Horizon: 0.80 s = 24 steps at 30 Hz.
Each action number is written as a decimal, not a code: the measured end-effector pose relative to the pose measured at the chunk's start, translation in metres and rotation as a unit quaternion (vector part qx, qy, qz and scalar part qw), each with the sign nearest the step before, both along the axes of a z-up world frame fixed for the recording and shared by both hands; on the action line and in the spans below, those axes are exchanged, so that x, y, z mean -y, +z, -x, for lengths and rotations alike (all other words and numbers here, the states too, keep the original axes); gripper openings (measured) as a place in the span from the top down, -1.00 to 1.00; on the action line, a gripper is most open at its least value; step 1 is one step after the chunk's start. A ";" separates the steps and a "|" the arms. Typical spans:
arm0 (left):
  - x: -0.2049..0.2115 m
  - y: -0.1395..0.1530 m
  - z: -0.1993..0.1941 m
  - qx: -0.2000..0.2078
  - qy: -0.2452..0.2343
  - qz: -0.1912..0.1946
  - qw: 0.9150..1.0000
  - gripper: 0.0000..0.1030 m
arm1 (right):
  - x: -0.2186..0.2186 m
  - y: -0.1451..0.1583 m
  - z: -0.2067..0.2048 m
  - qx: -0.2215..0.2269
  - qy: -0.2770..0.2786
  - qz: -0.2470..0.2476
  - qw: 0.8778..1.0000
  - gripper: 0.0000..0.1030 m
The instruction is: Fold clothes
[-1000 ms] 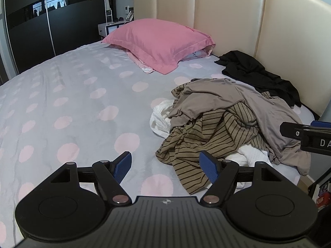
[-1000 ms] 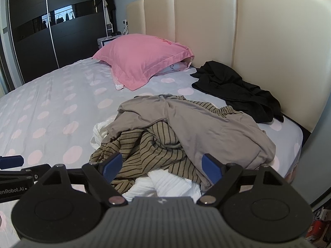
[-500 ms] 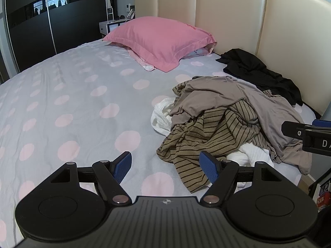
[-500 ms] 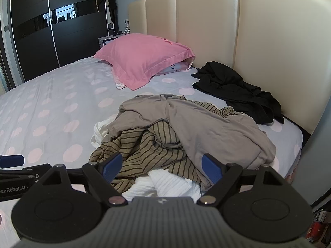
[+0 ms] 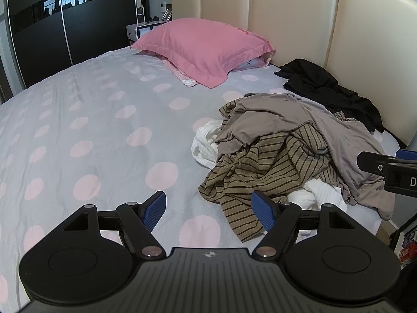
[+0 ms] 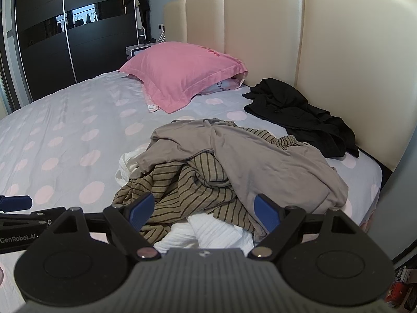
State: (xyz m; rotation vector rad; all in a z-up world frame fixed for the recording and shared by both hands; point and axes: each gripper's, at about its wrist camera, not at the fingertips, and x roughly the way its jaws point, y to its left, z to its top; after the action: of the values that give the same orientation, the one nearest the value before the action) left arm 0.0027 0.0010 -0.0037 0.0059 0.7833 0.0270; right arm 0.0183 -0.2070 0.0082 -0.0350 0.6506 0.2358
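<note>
Clothes pile (image 6: 221, 172) lies crumpled, grey over striped and white; both grippers' fingers (image 5: 155, 210) (image 6: 265, 212) spread, empty.

On the bed (image 5: 78, 120): one pink pillow (image 5: 206, 49), one grey garment (image 6: 250, 154), one striped garment (image 6: 187, 190), one black garment (image 6: 297, 114), at least one white garment (image 6: 211, 232). Behind: one headboard (image 6: 260, 39) of four panels, one wardrobe (image 6: 86, 34). Two grippers: left (image 5: 209, 211), right (image 6: 204, 210).
</note>
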 end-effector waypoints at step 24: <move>-0.004 -0.006 -0.004 -0.015 0.005 0.000 1.000 -0.38 | -0.004 -0.003 -0.002 -0.007 0.009 0.008 1.000 -0.66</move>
State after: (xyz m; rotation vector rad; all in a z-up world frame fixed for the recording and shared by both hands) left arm 0.0064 0.0046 -0.0093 0.0036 0.8134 0.0360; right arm 0.0204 -0.2029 0.0056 -0.0544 0.6665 0.2488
